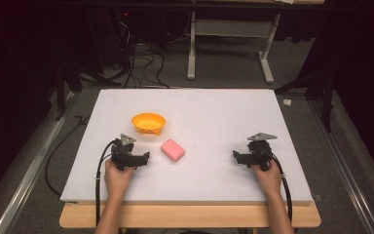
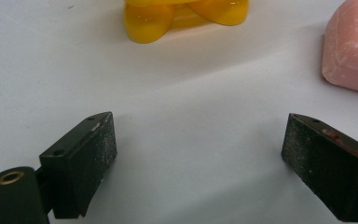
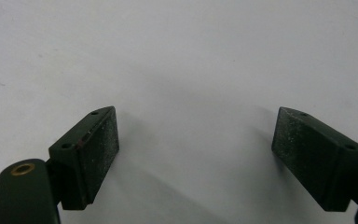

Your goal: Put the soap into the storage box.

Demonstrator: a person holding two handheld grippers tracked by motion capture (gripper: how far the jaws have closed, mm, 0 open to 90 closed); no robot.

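High view: both hand-held grippers rest on the white surface [image 1: 199,105], the left [image 1: 146,157] just beside the pink soap [image 1: 173,150], with the orange bowl [image 1: 148,123] beyond; the right [image 1: 235,156] lies well apart.

Left gripper view: jaws spread, empty. The soap [image 2: 352,46] sits off-centre, so closing now would likely clip or shove it.

Right gripper view: jaws spread over bare surface.

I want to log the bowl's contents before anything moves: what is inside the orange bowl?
In the high view the orange bowl looks empty, with only its own orange inside showing. Its near wall hides part of the bottom. The pink soap bar lies outside it on the white board.
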